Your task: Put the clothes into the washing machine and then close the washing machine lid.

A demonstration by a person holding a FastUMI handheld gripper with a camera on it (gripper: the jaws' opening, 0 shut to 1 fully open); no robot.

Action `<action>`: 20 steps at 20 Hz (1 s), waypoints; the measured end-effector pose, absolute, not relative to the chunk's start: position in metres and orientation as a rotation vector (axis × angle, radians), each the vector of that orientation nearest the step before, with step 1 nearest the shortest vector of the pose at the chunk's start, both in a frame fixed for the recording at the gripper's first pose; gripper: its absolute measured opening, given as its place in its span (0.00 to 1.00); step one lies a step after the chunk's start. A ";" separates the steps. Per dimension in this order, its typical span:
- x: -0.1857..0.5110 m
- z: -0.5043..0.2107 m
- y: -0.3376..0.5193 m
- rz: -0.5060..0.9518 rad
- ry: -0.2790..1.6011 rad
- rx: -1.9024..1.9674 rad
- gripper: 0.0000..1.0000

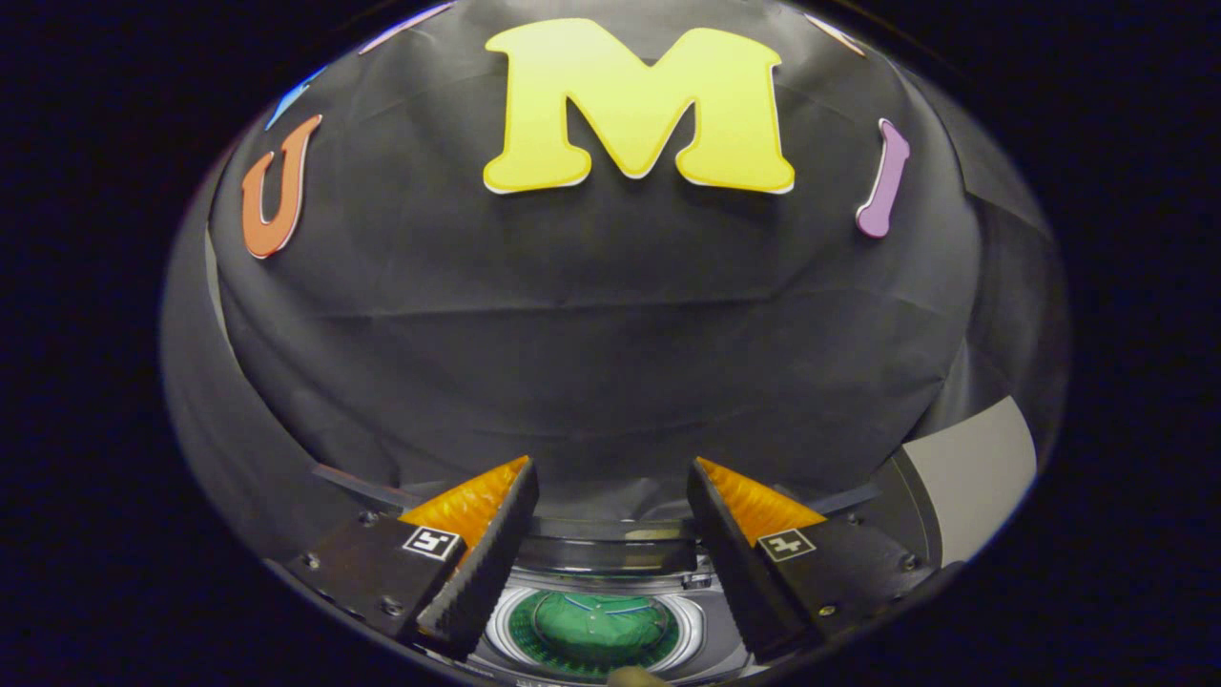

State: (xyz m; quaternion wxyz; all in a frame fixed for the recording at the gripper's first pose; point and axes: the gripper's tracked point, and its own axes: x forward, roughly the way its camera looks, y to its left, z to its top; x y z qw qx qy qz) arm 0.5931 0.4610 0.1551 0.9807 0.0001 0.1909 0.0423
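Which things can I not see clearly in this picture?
- Washing machine, gripper view: only its top opening is seen between the open fingers of the hand-held gripper; the fingers cover both sides.
- Green item in the drum: too small to tell what it is.
- Raised lid: dark, details unclear.

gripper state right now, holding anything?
gripper: open, fingers spread apart with nothing between them, above the washing machine drum opening.

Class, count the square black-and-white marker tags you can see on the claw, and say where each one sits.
2. One tag sits on the claw's left finger, the other tag on its right finger. The open claw hangs above the washing machine; further tags may be hidden.
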 end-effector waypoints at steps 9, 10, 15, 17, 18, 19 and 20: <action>0.563 0.148 0.461 0.107 0.296 -0.004 0.99; 0.560 0.147 0.460 0.108 0.293 -0.004 0.99; 0.541 0.139 0.460 0.129 0.271 -0.007 0.98; 0.532 0.135 0.459 0.137 0.265 -0.009 0.98; 0.528 0.133 0.459 0.140 0.264 -0.011 0.98; 0.524 0.131 0.459 0.142 0.261 -0.010 0.98; 0.522 0.129 0.459 0.144 0.261 -0.008 0.98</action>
